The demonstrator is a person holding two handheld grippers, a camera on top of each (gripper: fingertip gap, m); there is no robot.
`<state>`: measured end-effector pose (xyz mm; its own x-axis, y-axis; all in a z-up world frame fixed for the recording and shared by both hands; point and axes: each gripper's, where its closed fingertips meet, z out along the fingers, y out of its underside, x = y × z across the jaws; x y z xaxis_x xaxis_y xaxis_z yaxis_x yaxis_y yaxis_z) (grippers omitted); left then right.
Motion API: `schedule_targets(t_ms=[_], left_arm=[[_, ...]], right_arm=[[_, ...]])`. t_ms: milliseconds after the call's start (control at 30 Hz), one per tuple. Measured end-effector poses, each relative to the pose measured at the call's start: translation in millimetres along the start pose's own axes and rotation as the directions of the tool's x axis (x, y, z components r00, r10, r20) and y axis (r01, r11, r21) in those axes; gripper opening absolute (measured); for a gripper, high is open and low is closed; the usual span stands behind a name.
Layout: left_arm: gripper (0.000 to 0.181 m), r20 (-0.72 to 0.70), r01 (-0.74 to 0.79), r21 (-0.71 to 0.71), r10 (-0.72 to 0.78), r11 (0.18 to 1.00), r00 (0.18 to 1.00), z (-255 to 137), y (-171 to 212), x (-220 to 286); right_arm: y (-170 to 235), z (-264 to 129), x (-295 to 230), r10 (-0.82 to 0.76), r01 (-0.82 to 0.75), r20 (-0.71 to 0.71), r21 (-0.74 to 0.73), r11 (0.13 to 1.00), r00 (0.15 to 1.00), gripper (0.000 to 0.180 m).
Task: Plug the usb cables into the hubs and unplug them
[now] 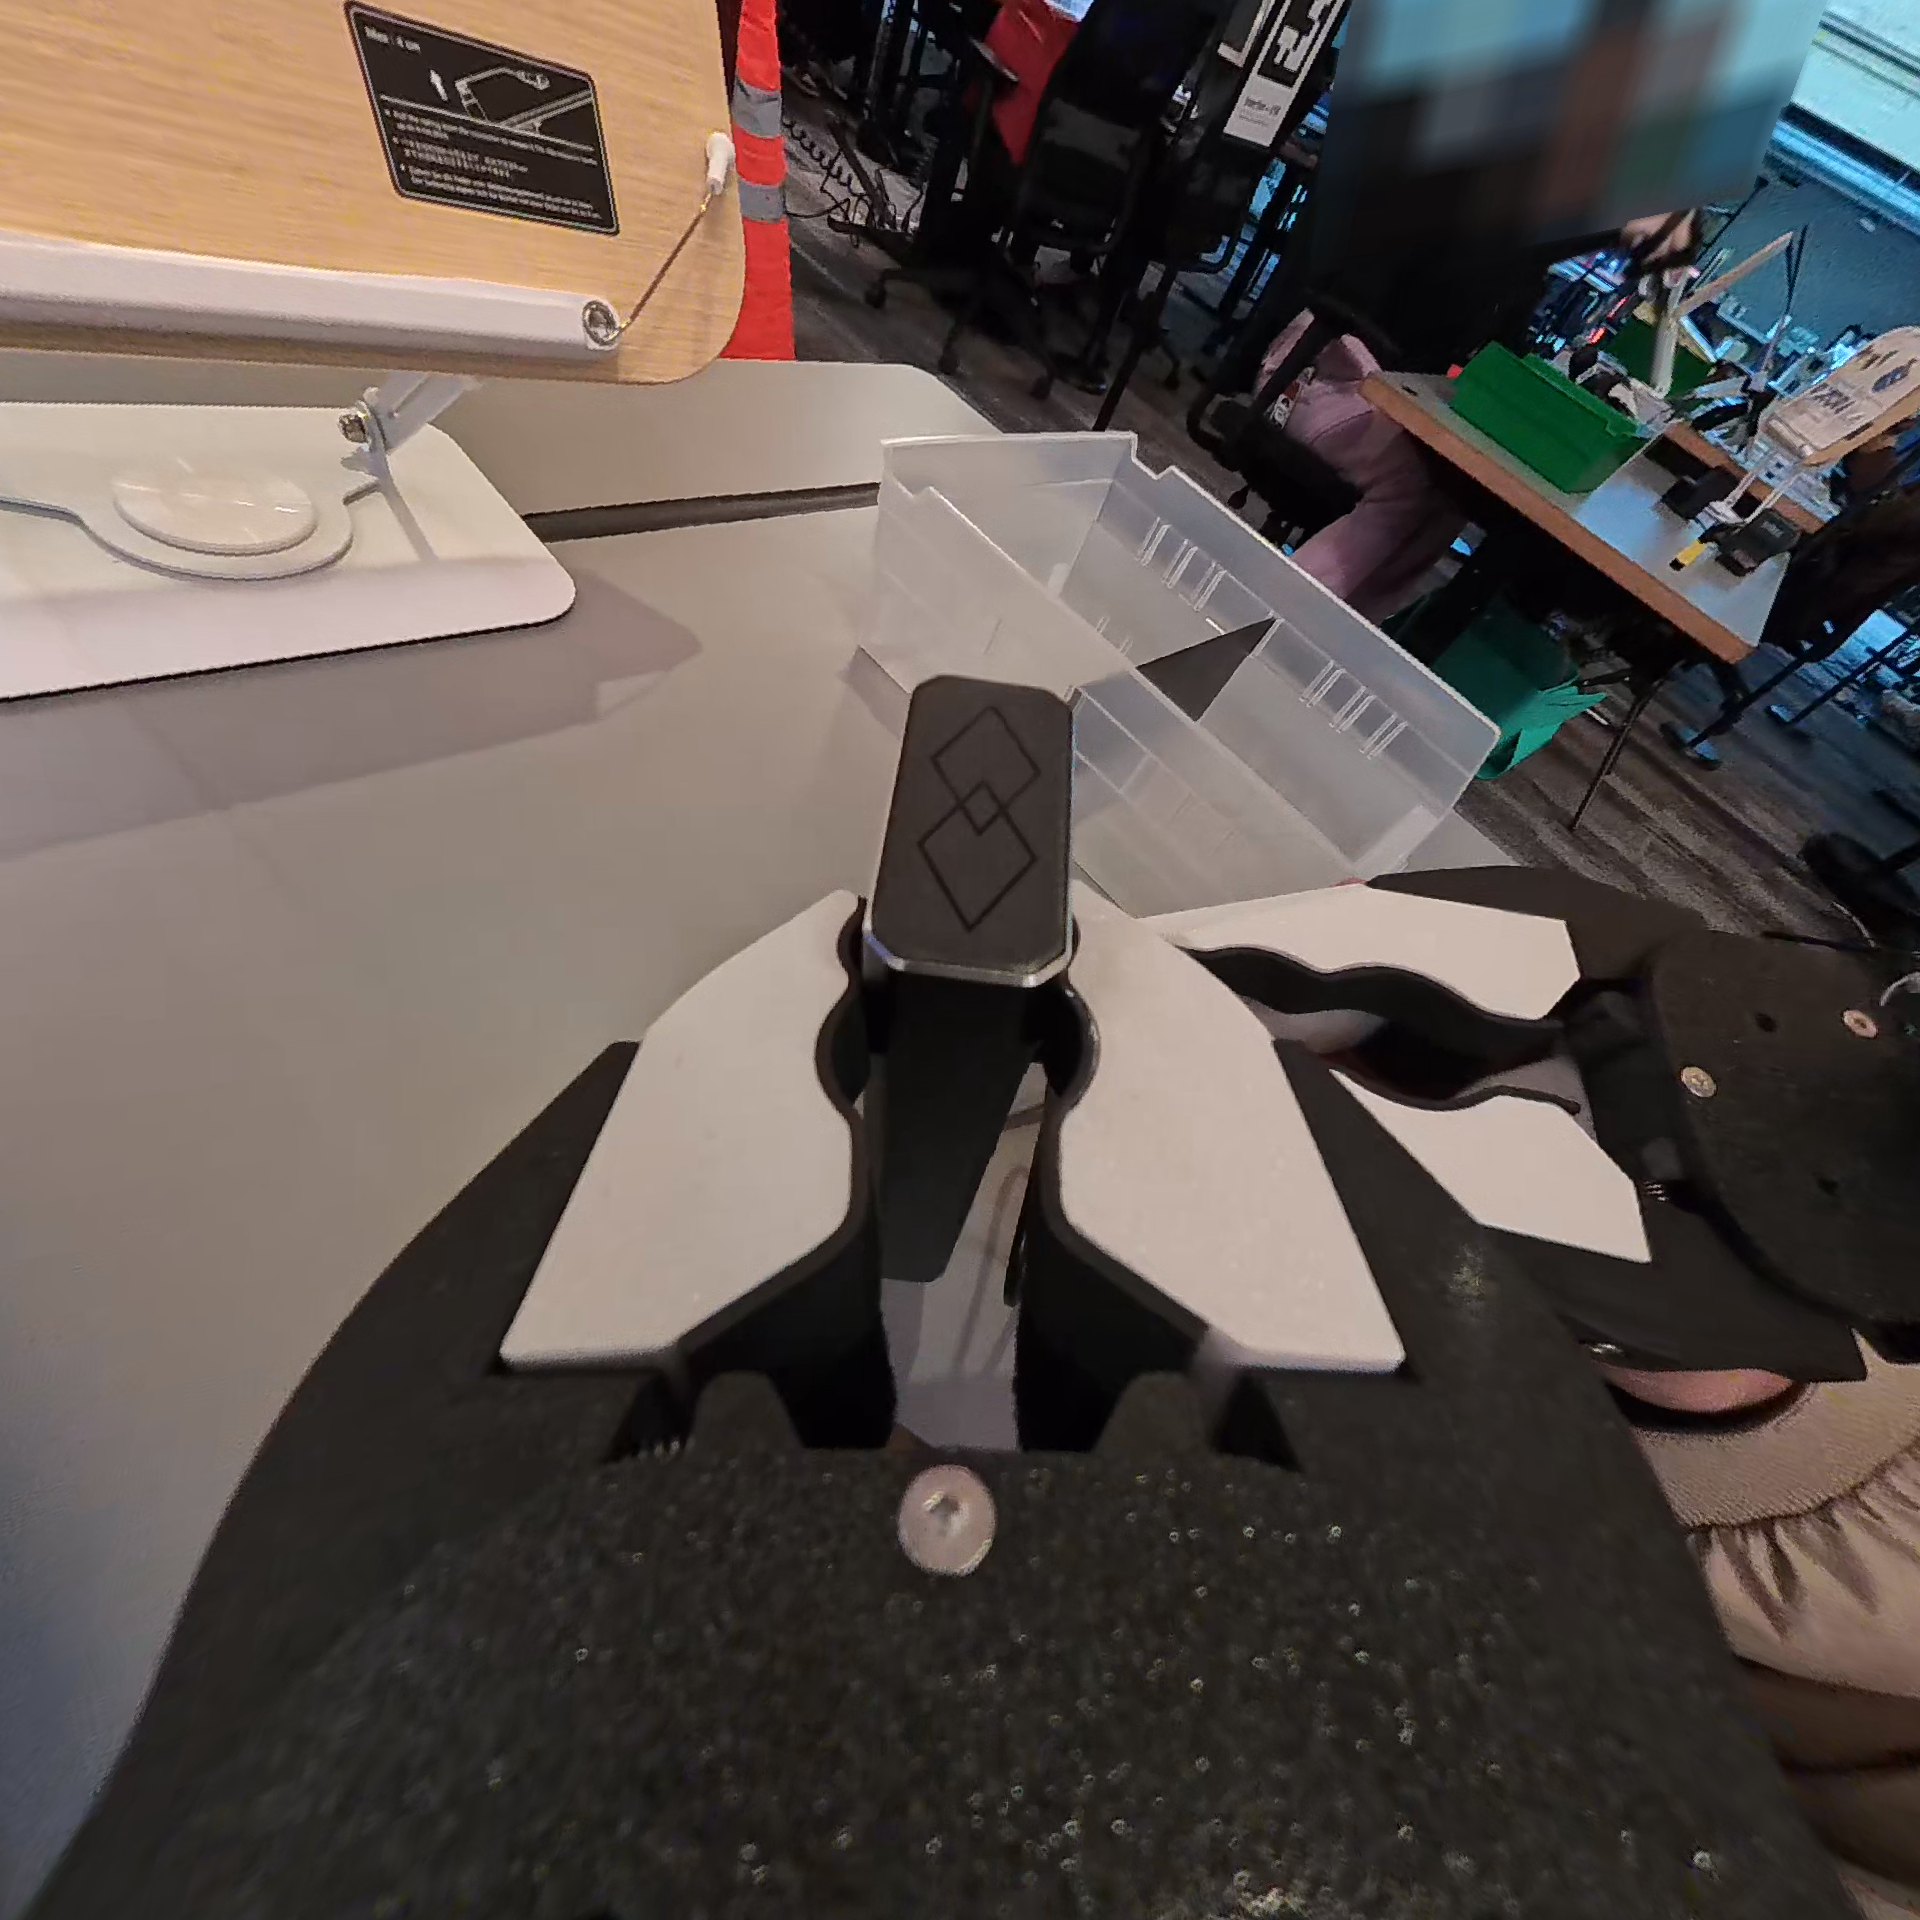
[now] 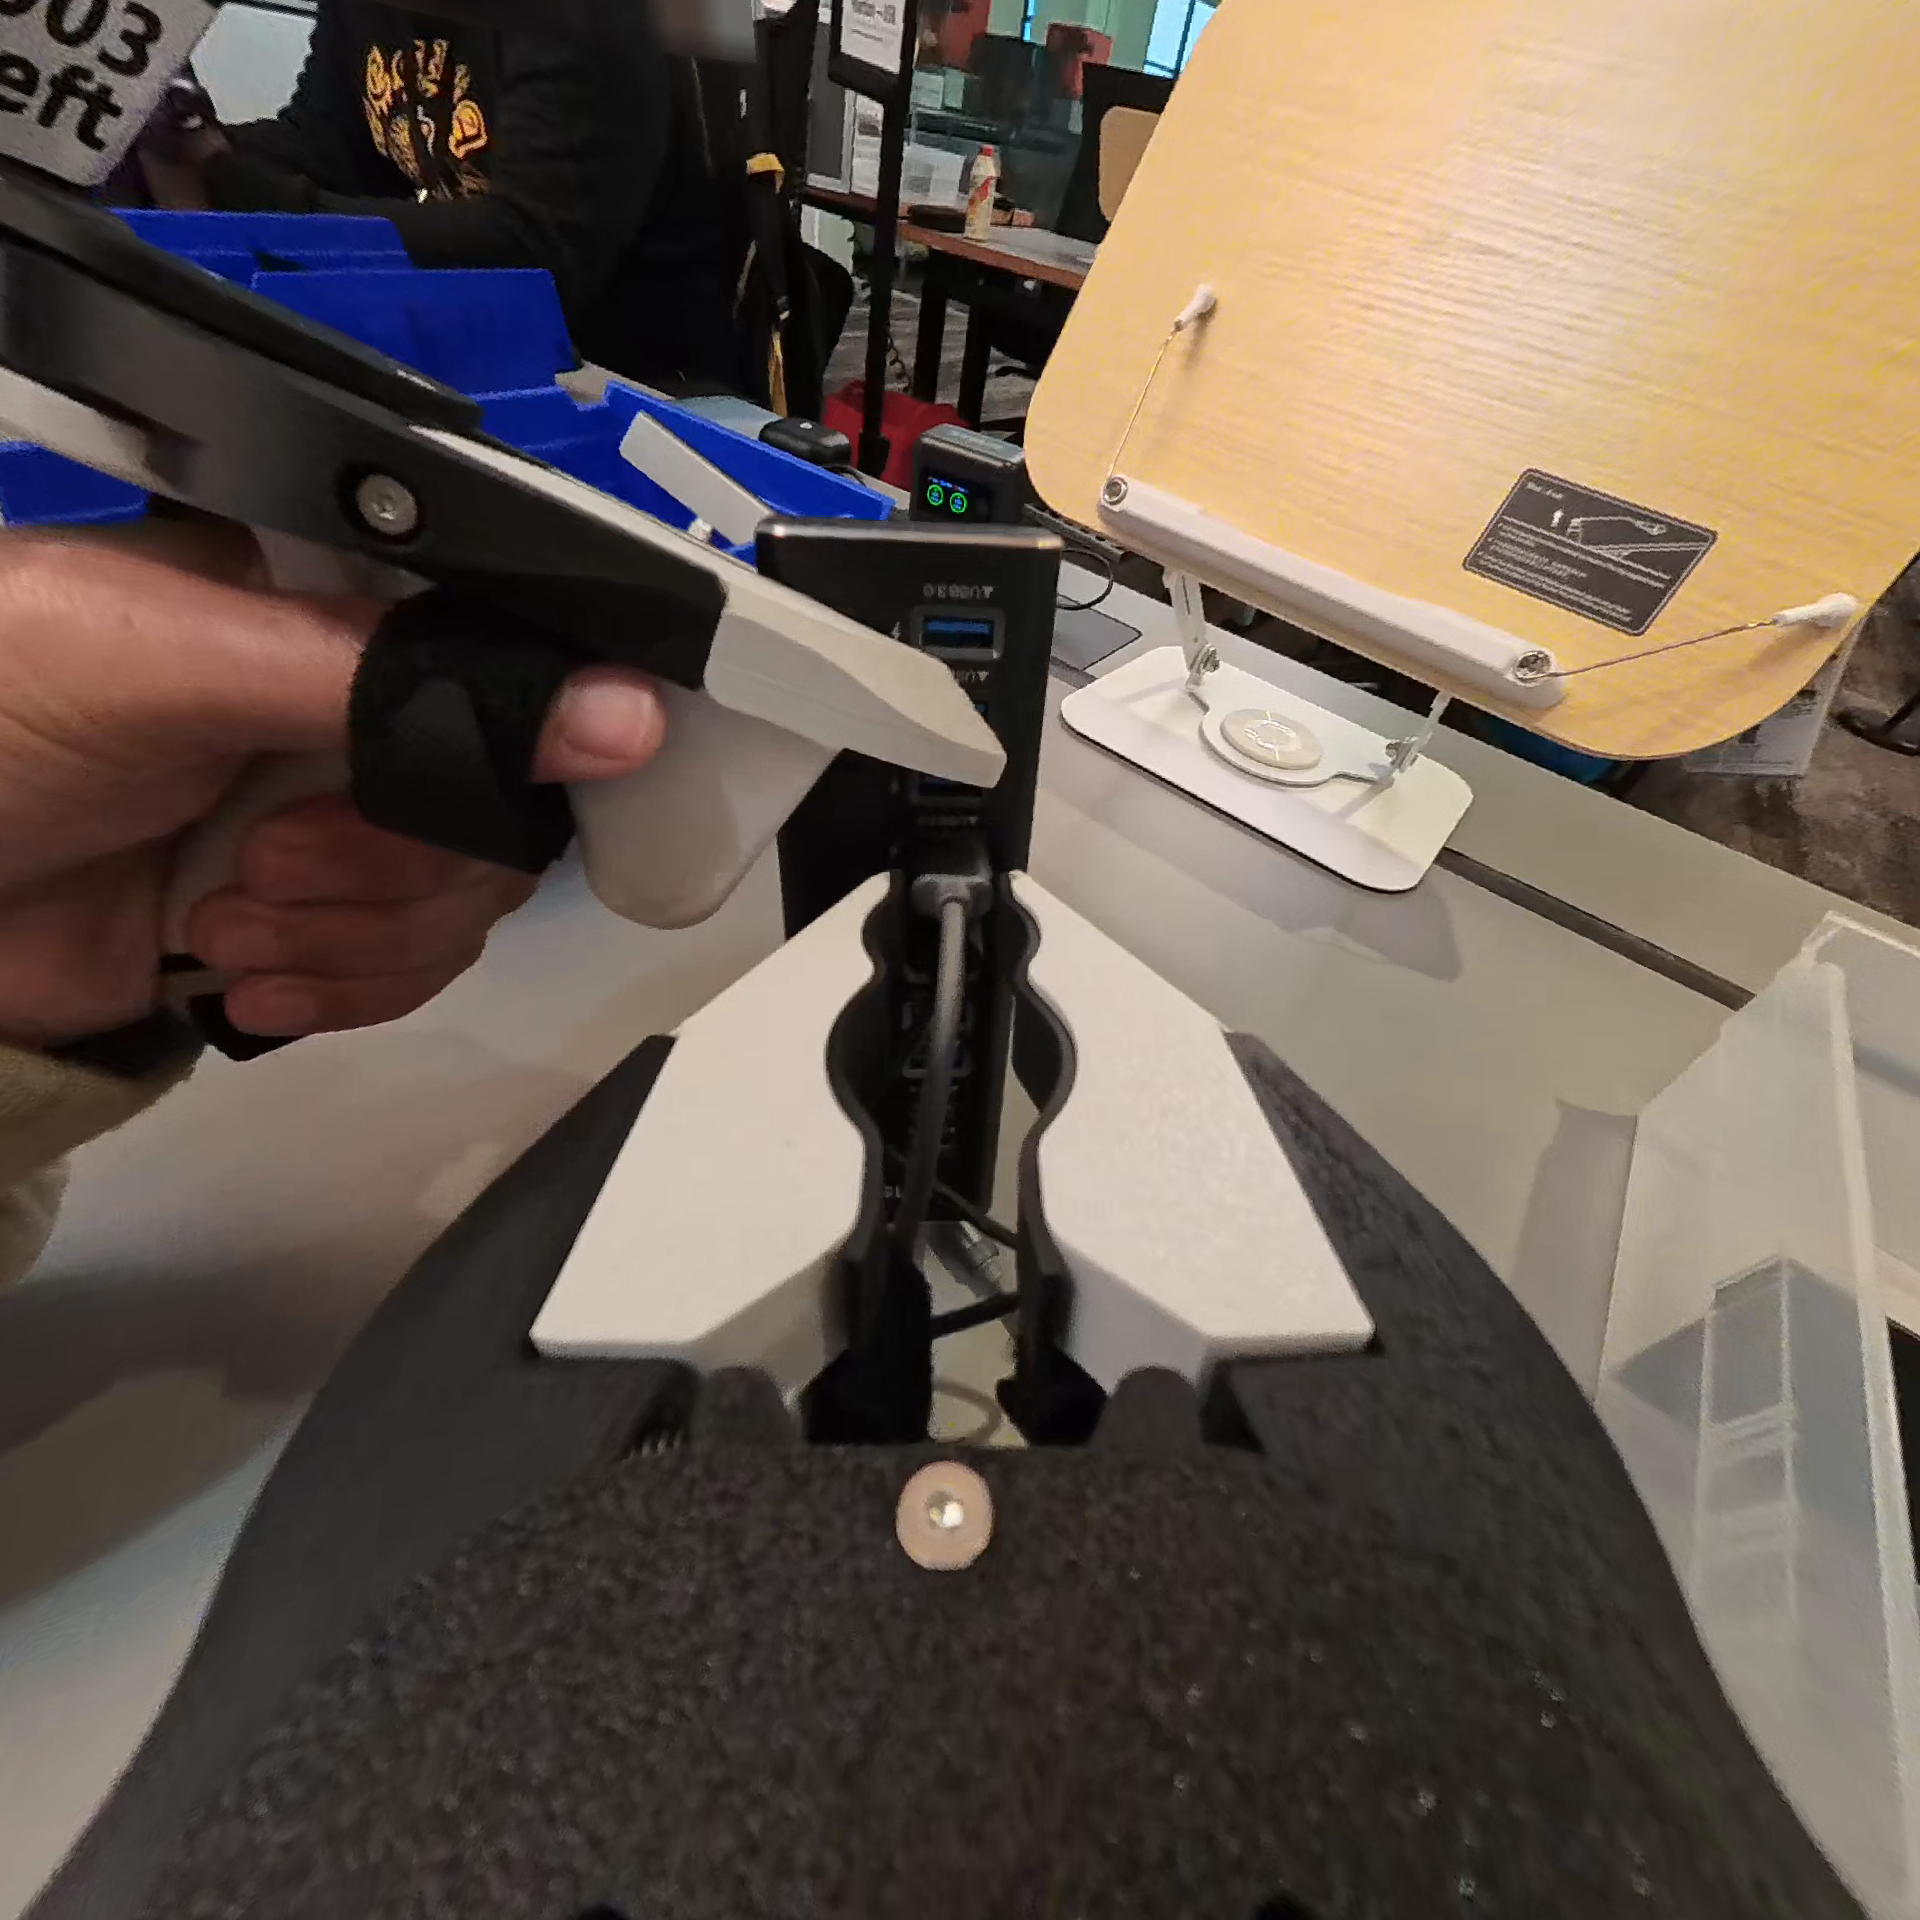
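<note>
The left gripper has its white fingers drawn in tight against the sides of a black hub, which stands upright between them and rises past the tips. The right gripper points at the hub's port side, its fingers narrowed around a dark USB plug and its cable, though contact with the plug cannot be told. A hand grips the left gripper's handle, one finger through a black strap.
</note>
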<state>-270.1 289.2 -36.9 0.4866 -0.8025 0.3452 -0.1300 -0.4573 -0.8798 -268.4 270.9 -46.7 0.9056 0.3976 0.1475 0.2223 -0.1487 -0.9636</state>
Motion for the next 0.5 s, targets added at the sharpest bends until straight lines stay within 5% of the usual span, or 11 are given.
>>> schedule_targets(t_ms=[500], left_arm=[[0.029,0.057,-0.189,-0.051,0.192,0.981,0.98,3,7,-6]], right_arm=[[12,5,-6,0.115,-0.114,0.076,-0.027,0.993,0.99,0.016]])
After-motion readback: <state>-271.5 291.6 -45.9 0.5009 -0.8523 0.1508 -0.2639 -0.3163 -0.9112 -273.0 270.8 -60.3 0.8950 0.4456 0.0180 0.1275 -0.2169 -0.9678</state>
